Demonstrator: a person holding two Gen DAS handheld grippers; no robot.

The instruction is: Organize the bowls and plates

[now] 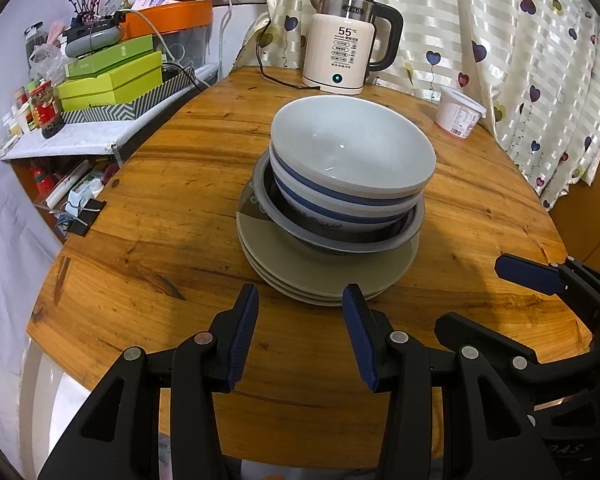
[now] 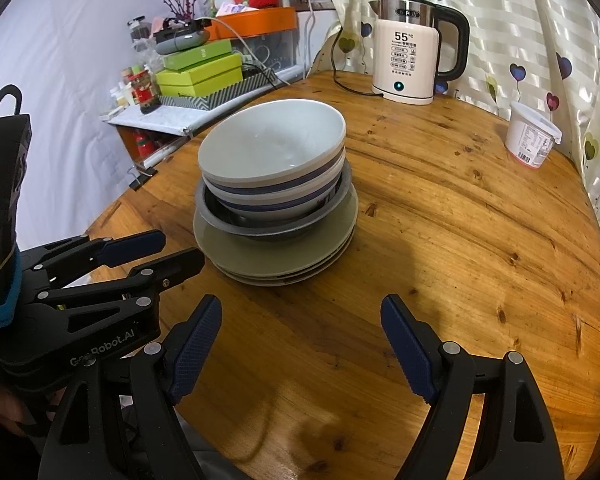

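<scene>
One stack stands mid-table: several pale green plates (image 1: pixel 332 272) (image 2: pixel 276 256) at the bottom, a grey metal bowl (image 1: pixel 340 236) (image 2: pixel 260 228) on them, and two nested white bowls with blue bands (image 1: pixel 352 160) (image 2: pixel 272 148) on top. My left gripper (image 1: pixel 300 296) hovers just in front of the stack's near edge, open, nothing between its fingers. My right gripper (image 2: pixel 300 308) hangs over bare wood to the right of the stack, open wide and empty. Each gripper shows at the edge of the other's view: the right gripper (image 1: pixel 532 276) at right, the left gripper (image 2: pixel 172 250) at left.
The round wooden table (image 1: pixel 160 248) (image 2: pixel 460 240) carries an electric kettle (image 1: pixel 348 44) (image 2: pixel 412 52) with its cord at the back and a white tub (image 1: pixel 458 110) (image 2: pixel 532 136) at the right. A cluttered shelf with green boxes (image 1: pixel 112 80) (image 2: pixel 200 72) borders the left; a curtain (image 1: pixel 520 40) hangs behind.
</scene>
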